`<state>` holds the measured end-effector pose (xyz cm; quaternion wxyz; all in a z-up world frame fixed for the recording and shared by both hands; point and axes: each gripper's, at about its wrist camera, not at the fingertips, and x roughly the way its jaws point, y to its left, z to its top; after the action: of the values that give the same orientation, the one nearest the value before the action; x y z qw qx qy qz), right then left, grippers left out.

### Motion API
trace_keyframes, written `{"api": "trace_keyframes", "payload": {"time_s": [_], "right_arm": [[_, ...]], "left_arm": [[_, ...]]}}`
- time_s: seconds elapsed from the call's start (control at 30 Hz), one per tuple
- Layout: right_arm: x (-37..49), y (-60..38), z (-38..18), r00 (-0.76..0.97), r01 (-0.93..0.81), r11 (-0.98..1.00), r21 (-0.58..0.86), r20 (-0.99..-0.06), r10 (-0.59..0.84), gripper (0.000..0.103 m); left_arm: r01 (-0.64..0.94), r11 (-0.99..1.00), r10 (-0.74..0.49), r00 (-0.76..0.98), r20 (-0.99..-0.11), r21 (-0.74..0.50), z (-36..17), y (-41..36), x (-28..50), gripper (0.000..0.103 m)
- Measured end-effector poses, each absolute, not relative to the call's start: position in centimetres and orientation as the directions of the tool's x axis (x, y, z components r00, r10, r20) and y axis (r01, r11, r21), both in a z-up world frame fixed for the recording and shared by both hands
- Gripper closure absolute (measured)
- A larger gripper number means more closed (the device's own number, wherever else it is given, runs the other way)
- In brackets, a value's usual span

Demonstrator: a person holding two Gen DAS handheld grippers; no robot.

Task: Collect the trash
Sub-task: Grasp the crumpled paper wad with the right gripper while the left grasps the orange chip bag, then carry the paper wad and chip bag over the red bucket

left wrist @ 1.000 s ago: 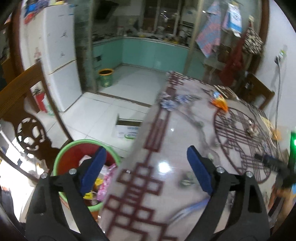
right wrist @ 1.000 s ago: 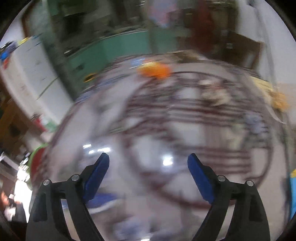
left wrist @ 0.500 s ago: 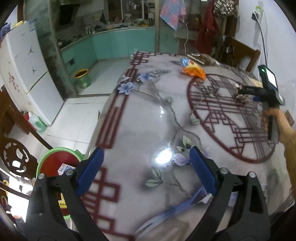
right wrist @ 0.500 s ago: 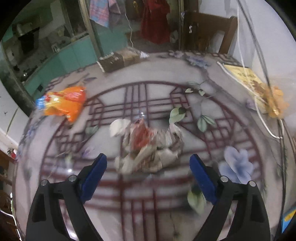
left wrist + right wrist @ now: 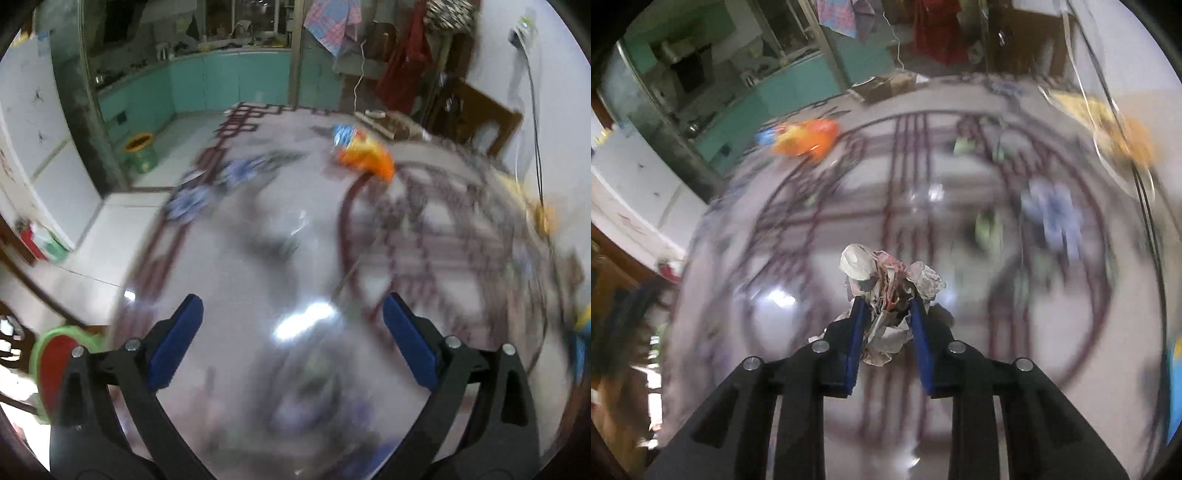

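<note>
Landmark: orange snack bag (image 5: 364, 155), lying far side of table (image 5: 236, 258).

Left gripper (image 5: 291, 317): near side of bag, jaws just widened, nothing between; judged lined up for bag.

Right gripper (image 5: 886, 312): just closed, pinching crumpled paper wad (image 5: 886, 277), nearer than bag, right of it; ready for carrying.

Green bin (image 5: 55, 365): floor, far left of bag.

Glossy patterned tabletop; teal kitchen cabinets (image 5: 221, 81) behind bag.

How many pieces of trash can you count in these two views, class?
2: a crumpled paper wad clamped in the right gripper, and an orange snack bag lying far back on the table. Blur may hide others.
</note>
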<state>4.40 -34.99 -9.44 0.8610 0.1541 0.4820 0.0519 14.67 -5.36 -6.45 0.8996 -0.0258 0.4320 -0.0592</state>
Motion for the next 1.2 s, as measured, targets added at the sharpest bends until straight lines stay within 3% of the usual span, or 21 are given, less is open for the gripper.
{"api": "trace_keyframes", "payload": {"time_s": [0.07,0.23,0.4,0.53,0.57,0.63,0.67,0.7,0.8,0.93,1.2], "right_arm": [[1.1,-34.5,-9.1,0.559,0.054,0.932,0.359,-0.784,0.270,0.078],[1.3,-33.2,-9.3,0.557,0.034,0.911,0.411,-0.765,0.324,0.078],[1.4,-32.4,-8.6,0.584,0.007,0.949,0.315,-0.771,0.252,0.077],[1.4,-33.4,-8.6,0.591,0.018,0.943,0.333,-0.764,0.259,0.077],[1.5,-33.6,-8.7,0.592,0.022,0.947,0.321,-0.768,0.247,0.077],[1.6,-33.8,-8.9,0.590,0.029,0.946,0.323,-0.770,0.244,0.077],[1.5,-34.0,-9.1,0.588,0.035,0.945,0.326,-0.771,0.244,0.077],[1.6,-34.2,-9.2,0.586,0.044,0.944,0.328,-0.774,0.241,0.077],[1.8,-34.4,-9.3,0.586,0.052,0.941,0.333,-0.773,0.241,0.077],[1.6,-33.9,-8.7,0.607,0.039,0.949,0.312,-0.762,0.226,0.077],[0.9,-32.7,-7.5,0.642,0.022,0.953,0.301,-0.735,0.218,0.077]], "left_arm": [[0.045,0.984,-0.162,0.615,-0.772,-0.170,-6.8,-6.9,18.9,0.007],[-0.011,0.982,-0.141,0.634,-0.761,-0.191,-7.5,-10.6,26.7,0.007],[-0.047,0.986,-0.098,0.624,-0.775,-0.162,-8.5,-12.9,32.8,0.006],[-0.113,0.966,-0.122,0.592,-0.797,-0.232,-10.2,-13.3,36.2,0.006],[-0.123,0.964,-0.123,0.586,-0.801,-0.238,-10.6,-13.4,36.6,0.007],[-0.135,0.956,-0.140,0.568,-0.811,-0.259,-11.4,-13.8,37.2,0.026],[-0.130,0.952,-0.158,0.566,-0.809,-0.277,-11.6,-14.0,37.3,0.042],[-0.124,0.948,-0.176,0.568,-0.804,-0.295,-11.4,-14.2,37.2,0.052],[-0.095,0.961,-0.161,0.572,-0.805,-0.260,-10.6,-15.0,36.2,0.061],[-0.037,0.961,-0.204,0.574,-0.793,-0.275,-8.7,-14.7,32.9,0.063],[0.094,0.963,-0.261,0.537,-0.802,-0.251,-3.6,-9.2,18.4,0.063]]}}
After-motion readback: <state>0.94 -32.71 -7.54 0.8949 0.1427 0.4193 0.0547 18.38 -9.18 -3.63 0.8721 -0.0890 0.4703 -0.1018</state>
